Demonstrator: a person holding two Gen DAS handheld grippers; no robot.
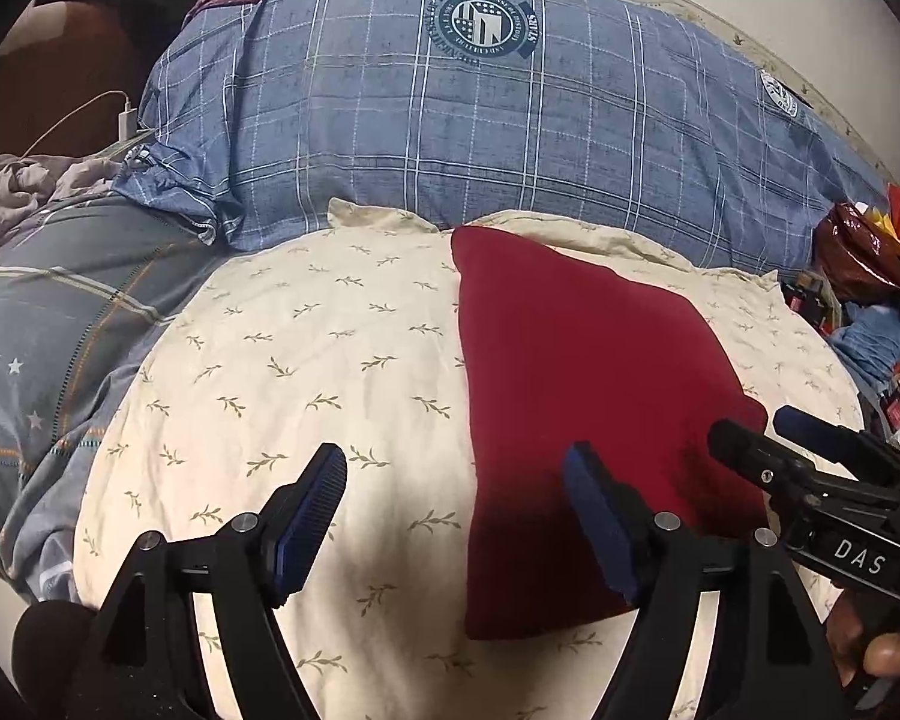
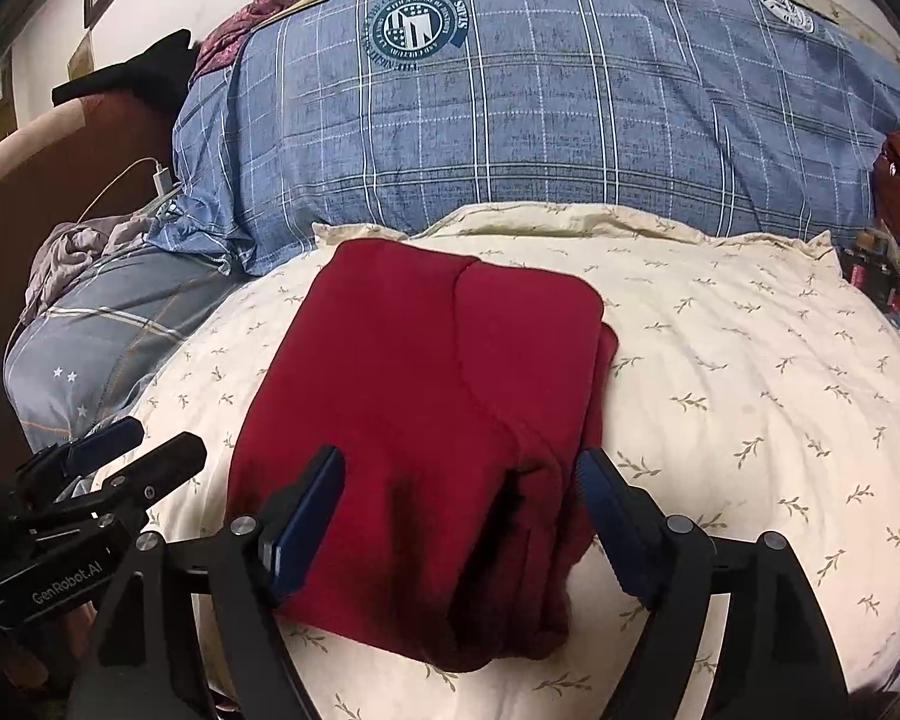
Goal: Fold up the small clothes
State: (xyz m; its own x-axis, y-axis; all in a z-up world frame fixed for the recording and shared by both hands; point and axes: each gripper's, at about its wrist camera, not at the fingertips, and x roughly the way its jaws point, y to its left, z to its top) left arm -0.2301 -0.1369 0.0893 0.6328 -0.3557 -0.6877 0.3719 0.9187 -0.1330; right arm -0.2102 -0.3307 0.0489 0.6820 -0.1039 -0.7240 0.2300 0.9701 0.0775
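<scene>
On the cream leaf-print pillow (image 2: 720, 372), a folded red garment (image 2: 426, 420) lies flat, its far edge near the blue plaid pillow (image 2: 510, 138) behind it.

The right gripper (image 2: 459, 516) hangs over the near end of the garment with its jaws released and spread wide. The blue pads (image 2: 306, 516) stand to either side of the cloth's near folds, and I cannot see them pinching anything; whether the pad tips brush the fabric is hard to tell. The tool tilts downward toward the bed.

The left gripper (image 1: 456, 516) is likewise released, jaws wide apart and empty. Its left finger is over bare pillow, its right finger over the left edge of the red garment (image 1: 594, 396). It too angles down at the bed.

The two tools sit side by side, close together. In the left wrist view, part of a hand (image 1: 876, 648) shows at the lower right, gripping the right tool's handle.
</scene>
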